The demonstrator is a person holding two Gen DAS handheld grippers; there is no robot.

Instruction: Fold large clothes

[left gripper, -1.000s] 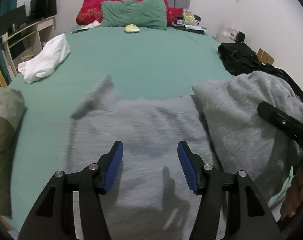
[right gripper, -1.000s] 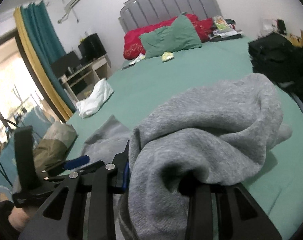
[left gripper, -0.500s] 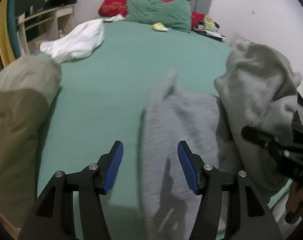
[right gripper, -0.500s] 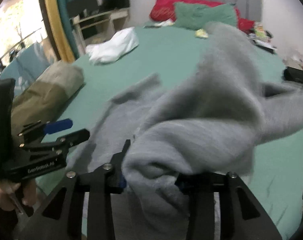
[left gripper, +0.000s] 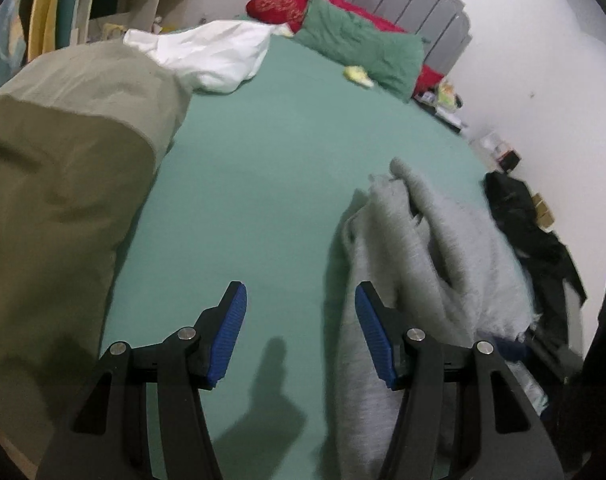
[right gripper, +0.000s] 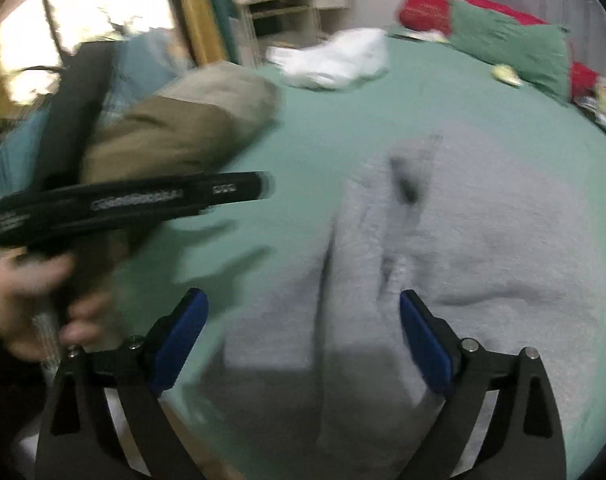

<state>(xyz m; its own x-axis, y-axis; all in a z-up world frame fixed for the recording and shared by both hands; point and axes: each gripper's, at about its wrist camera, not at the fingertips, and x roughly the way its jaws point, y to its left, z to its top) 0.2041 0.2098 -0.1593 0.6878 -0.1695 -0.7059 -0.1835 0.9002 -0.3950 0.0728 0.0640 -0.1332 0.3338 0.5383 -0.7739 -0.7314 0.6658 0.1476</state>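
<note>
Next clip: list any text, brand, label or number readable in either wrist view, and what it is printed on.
Nothing can be read for certain.
White lettering on the side of the left tool, seen from the right wrist view: motion-blurred, unreadable.
Gold script on the red pillow: too small and blurred.
Printed items beside the bed: too small.
Grey garment and olive garment: no text visible.

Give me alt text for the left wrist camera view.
The open left gripper hovers over a green bed, with a bunched grey garment at its right and an olive garment at its left. A white cloth lies beyond.
</note>
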